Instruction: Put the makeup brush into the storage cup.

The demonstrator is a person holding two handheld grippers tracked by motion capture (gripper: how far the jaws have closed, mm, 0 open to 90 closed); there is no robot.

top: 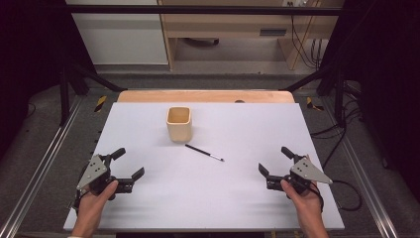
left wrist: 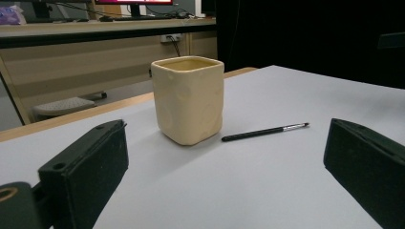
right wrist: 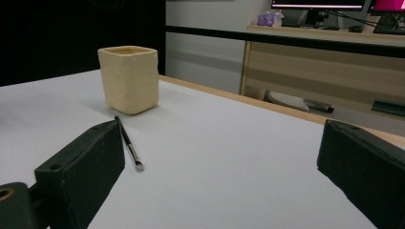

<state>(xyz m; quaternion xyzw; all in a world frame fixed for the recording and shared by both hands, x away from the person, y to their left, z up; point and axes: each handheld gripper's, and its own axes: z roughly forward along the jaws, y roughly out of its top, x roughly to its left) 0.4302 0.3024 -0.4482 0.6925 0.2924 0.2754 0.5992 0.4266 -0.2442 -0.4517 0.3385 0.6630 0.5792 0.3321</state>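
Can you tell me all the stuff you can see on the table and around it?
cup: one, cream, square with rounded corners, upright on the far middle of the table, nothing showing inside
brush: one, thin, black handle with a silver ferrule, lying flat just in front of the cup, apart from it
table: one, pale grey top with a wooden strip along the far edge
cabinet: one, light wood, on the floor beyond the table
cables: several, black, hanging by the cabinet
left gripper: one, black, jaws open, held over the table's near left
right gripper: one, black, jaws open, near right
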